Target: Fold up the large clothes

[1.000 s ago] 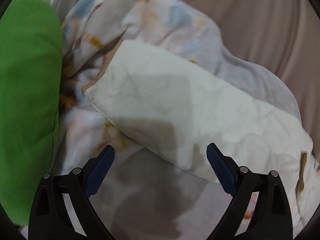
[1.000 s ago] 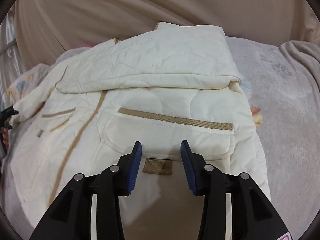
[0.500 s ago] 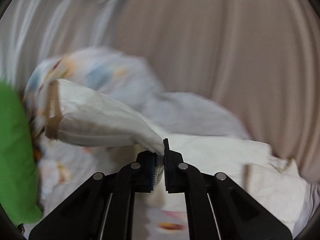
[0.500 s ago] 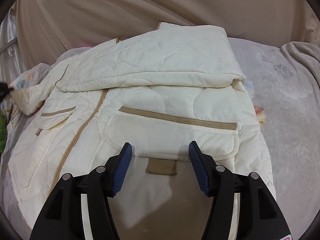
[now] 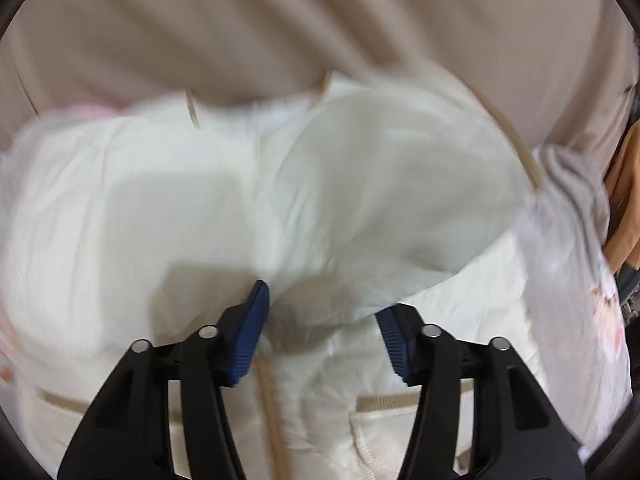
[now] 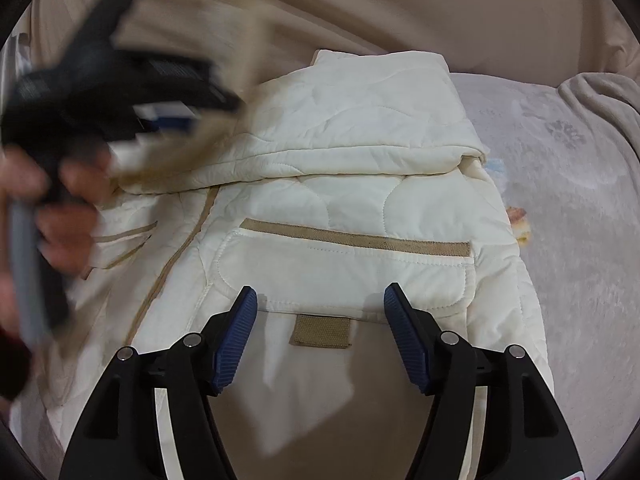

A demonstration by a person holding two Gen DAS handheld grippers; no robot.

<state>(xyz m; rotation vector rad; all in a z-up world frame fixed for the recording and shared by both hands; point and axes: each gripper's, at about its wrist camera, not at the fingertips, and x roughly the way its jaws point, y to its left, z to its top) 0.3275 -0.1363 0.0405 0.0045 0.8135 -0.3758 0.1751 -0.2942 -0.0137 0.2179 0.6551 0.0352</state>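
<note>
A cream quilted jacket (image 6: 360,200) with tan trim lies on the bed, one sleeve folded across its top. My right gripper (image 6: 320,320) is open and empty, hovering over the pocket (image 6: 352,268) and its tan tab. My left gripper (image 5: 324,328) is open above the jacket's front; a cream sleeve (image 5: 380,200) hangs blurred just ahead of its fingers, its lower edge between them. Whether it still touches the pads is unclear. In the right wrist view the left gripper (image 6: 120,92) shows blurred at upper left, held by a hand, with the tan-edged sleeve end beside it.
A grey patterned blanket (image 6: 560,200) covers the bed right of the jacket. A beige curtain (image 6: 360,0) hangs behind. A tan garment (image 5: 624,200) shows at the left wrist view's right edge.
My left gripper shut on the sleeve, swung it right over the jacket body, then opened. My right gripper opened wider and stayed over the pocket.
</note>
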